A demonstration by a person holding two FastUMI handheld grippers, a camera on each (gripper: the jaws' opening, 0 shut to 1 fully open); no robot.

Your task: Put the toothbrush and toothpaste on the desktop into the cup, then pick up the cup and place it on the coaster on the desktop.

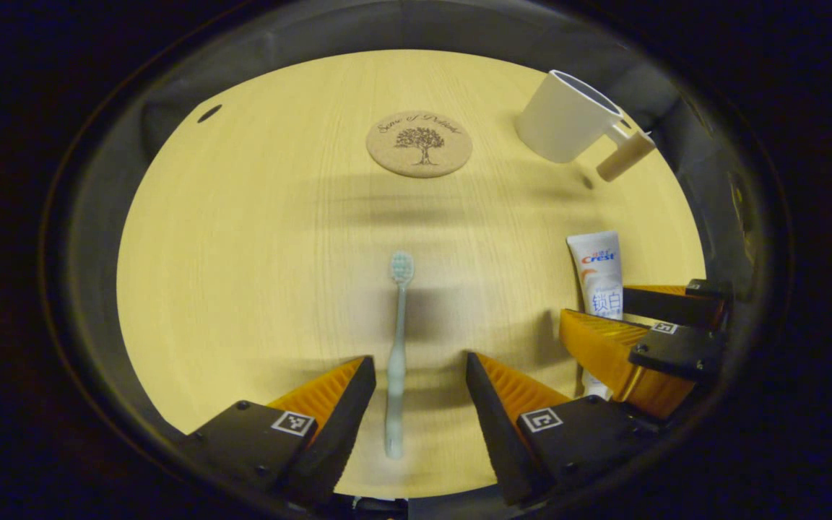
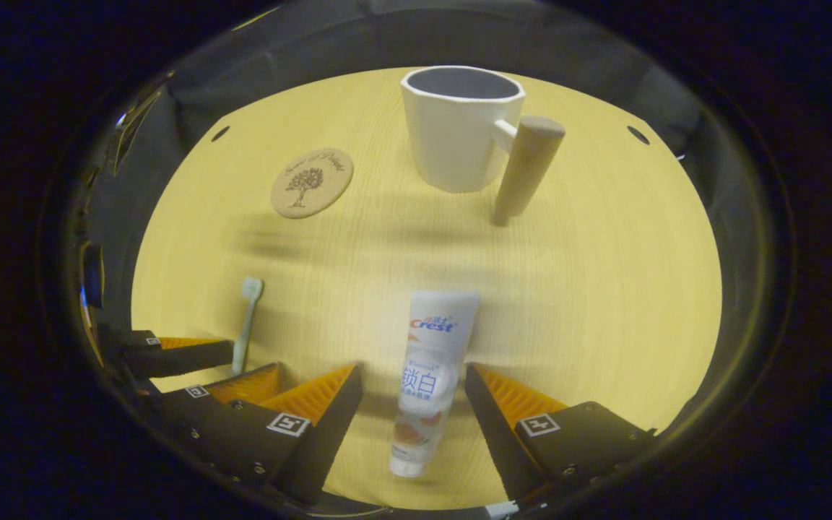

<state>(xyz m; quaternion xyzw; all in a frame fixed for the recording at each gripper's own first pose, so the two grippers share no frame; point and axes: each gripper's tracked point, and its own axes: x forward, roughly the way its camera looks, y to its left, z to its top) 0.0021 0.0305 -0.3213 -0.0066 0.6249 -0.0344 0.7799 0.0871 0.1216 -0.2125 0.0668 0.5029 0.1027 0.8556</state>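
Observation:
A pale green toothbrush [image 1: 397, 347] lies flat on the wooden desktop [image 1: 243, 274], head pointing away. My left gripper [image 1: 420, 368] is open, its fingers standing either side of the handle without touching it. A white toothpaste tube [image 2: 430, 368] lies between the open fingers of my right gripper [image 2: 413, 379], cap end nearest the camera. In the left gripper view the toothpaste tube [image 1: 599, 278] and the right gripper [image 1: 604, 321] sit at the right. The white cup [image 2: 459, 130] with a wooden handle stands upright farther back. A round cork coaster [image 1: 419, 143] lies beyond the toothbrush.
The desktop is round-edged in both views, with dark cloth walls around it. Small dark holes [image 2: 219, 133] mark the tabletop near its far corners. In the right gripper view the left gripper [image 2: 192, 368] and the toothbrush [image 2: 248, 318] sit at the lower left.

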